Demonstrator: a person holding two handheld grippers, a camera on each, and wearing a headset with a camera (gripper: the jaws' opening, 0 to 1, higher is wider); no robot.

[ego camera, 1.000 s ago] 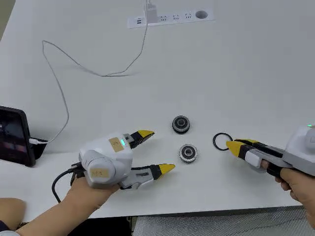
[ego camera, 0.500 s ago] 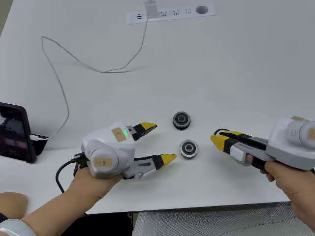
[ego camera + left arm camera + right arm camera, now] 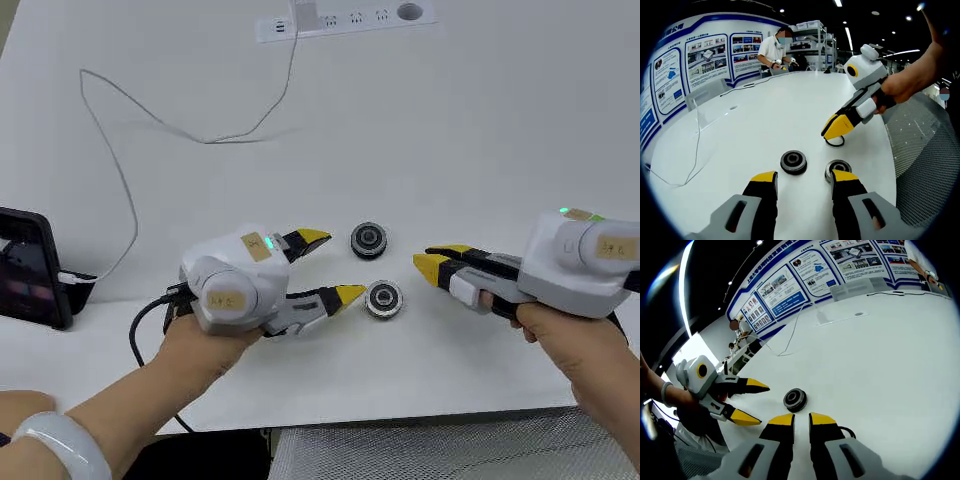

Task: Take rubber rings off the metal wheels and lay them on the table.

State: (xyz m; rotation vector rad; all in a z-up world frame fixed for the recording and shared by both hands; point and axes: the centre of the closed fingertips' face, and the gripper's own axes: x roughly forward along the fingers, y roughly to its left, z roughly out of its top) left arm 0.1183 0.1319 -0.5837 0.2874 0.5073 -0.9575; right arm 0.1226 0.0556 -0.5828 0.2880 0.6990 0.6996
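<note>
L gripper (image 3: pixel 333 265) jaws wide apart, holding nothing; near wheel (image 3: pixel 384 299) sits just past its lower jaw tip, touching or not, can't tell; far wheel (image 3: pixel 369 240) just ahead of the gap, closer to the upper tip, apart from it; in left gripper view both wheels lie flat just beyond the tips, far one btwn them, near one right in front of the right-side jaw. R gripper (image 3: pixel 438 258) faces the L one across the wheels, jaws almost together w/ a thin slit, nothing clamped; loose rubber ring (image 3: pixel 838 145) lies flat on table (image 3: pixel 480 150) under its tips. Power strip (image 3: pixel 345 20) & cable (image 3: pixel 120 180) well beyond both; phone (image 3: pixel 25 265) behind L gripper.
</note>
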